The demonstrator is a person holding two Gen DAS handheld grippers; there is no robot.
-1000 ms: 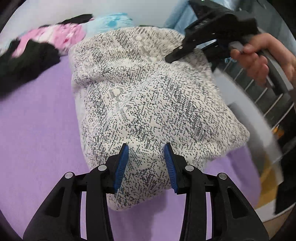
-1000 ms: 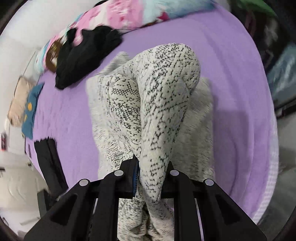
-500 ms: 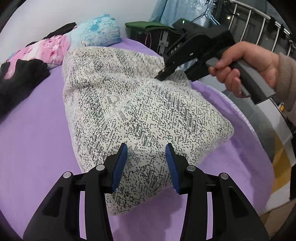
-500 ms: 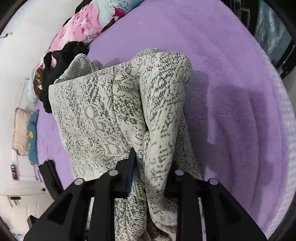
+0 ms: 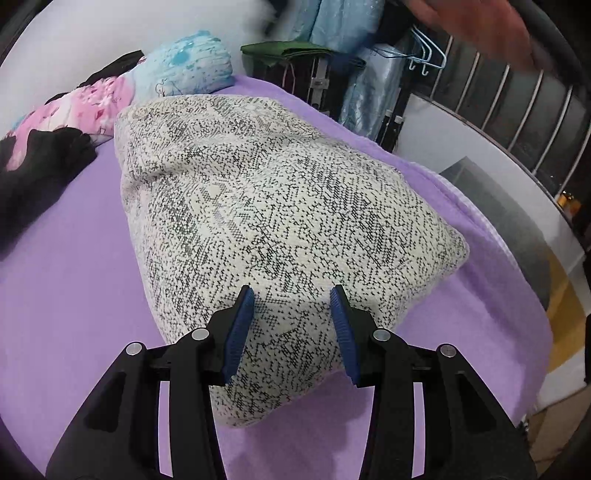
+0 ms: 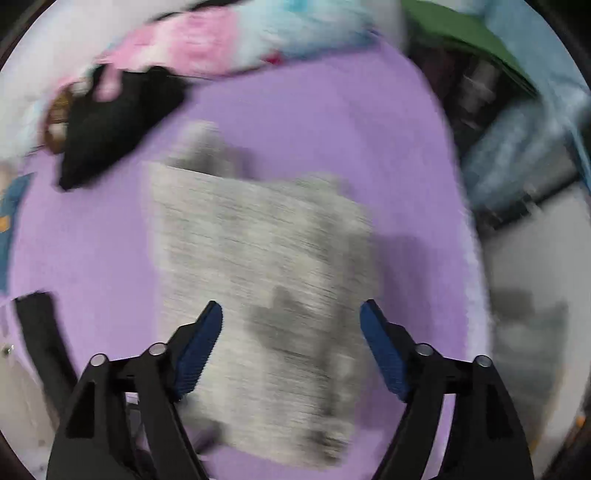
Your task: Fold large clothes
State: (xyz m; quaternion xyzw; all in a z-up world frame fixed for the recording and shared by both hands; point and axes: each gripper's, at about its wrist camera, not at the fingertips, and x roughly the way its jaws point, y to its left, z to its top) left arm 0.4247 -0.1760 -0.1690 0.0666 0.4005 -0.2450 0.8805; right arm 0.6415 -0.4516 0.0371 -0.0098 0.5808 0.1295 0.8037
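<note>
A cream knit garment with a black speckled pattern (image 5: 280, 221) lies folded in a thick bundle on the purple bed cover (image 5: 70, 295). My left gripper (image 5: 291, 325) is open just above its near end, its blue pads either side of the fabric without pinching it. In the blurred right wrist view the same garment (image 6: 266, 280) lies flat below my right gripper (image 6: 291, 347), which is wide open, empty and raised above it.
A black garment (image 5: 33, 173) and pink and blue bedding (image 5: 147, 81) lie at the far left of the bed. A metal rail (image 5: 517, 122), hangers and blue hanging clothes (image 5: 347, 33) stand beyond the bed's right edge.
My right gripper has let go of the knit garment, opened wide and lifted away. The garment has dropped flat onto the bundle. My left gripper has stayed open at the near end.
</note>
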